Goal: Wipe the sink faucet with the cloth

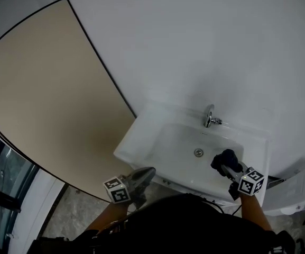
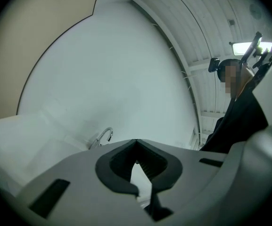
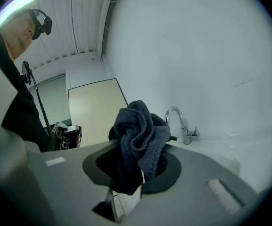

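Right gripper view: right gripper (image 1: 226, 165) fingers clamped on dark cloth (image 3: 138, 135), over sink (image 1: 136, 144), near the faucet (image 3: 182, 125), not touching. Left gripper (image 2: 136, 145) fingers together, empty, at sink's near-left edge.

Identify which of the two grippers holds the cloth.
The right gripper: its jaws clamp the dark blue cloth over the sink, while the left gripper is shut on nothing.

One sink (image 1: 133, 139), one faucet (image 1: 210, 116), one drain (image 1: 198, 152), one cloth (image 1: 226, 157). Two grippers: left hand-held gripper (image 1: 148, 172) at lower middle, right hand-held gripper (image 1: 228, 168) at lower right.
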Demonstrator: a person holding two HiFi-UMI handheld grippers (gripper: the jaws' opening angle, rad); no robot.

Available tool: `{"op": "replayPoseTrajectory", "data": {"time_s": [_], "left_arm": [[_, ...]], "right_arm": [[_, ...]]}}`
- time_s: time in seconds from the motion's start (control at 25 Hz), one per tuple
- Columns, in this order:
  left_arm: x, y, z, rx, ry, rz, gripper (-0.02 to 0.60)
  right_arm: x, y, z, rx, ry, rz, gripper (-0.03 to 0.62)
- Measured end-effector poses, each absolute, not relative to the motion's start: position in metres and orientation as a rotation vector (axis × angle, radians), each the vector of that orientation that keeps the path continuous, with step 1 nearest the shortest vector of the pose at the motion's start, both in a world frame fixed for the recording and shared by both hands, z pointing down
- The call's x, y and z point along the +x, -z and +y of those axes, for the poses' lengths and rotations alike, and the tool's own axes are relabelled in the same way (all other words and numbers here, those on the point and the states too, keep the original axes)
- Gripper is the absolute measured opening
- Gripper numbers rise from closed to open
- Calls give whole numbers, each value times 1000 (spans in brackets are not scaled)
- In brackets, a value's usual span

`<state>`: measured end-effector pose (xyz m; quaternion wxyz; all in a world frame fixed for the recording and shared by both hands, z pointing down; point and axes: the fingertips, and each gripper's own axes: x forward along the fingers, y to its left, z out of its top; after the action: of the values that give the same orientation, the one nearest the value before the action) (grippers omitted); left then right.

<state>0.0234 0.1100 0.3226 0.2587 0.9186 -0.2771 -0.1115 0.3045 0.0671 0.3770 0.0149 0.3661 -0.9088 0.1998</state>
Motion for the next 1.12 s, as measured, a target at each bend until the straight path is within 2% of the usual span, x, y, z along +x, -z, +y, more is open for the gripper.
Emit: {"op": "replayPoseTrajectory", "data": {"time_s": [0.4,1.12], "left_arm": [[31,-332,48,2504,290,-635,-2],[-64,-323,-137,2553,263,-220,-2]], "right_arm": [[309,-388,29,1240,-634,-2773,87],[219,-365,-57,1675,-612,-2502,87]]}}
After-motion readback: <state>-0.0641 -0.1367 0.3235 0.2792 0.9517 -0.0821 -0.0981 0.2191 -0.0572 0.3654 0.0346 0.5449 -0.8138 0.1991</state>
